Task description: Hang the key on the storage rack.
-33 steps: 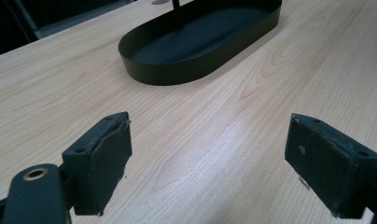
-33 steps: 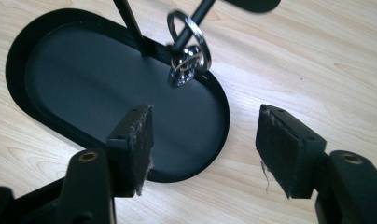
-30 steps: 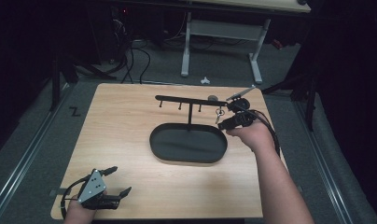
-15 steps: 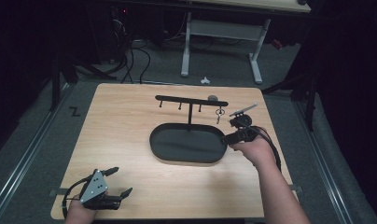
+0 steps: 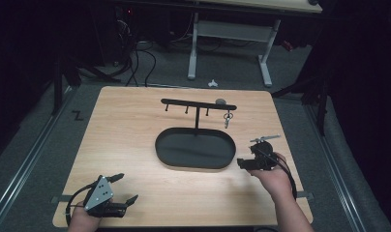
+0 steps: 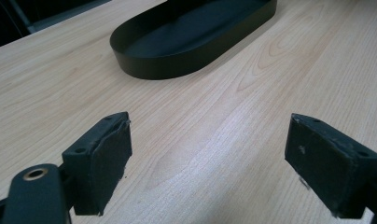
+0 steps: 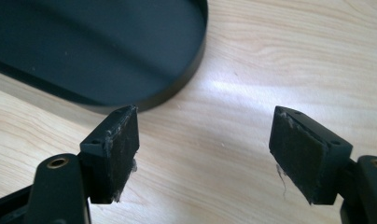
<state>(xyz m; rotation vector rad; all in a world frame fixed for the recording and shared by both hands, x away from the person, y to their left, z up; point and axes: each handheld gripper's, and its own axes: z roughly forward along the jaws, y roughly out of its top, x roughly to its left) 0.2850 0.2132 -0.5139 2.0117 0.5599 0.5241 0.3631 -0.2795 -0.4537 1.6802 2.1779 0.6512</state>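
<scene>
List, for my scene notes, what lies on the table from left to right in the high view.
left gripper → oval black tray → key ring hanging on the rack → right gripper

We see bare counter (image 5: 135, 145) left of the oval tray (image 5: 196, 149); behind the tray, the hook rack (image 5: 198, 104) with its hanging key ring (image 5: 228, 117) blocks passage.
</scene>
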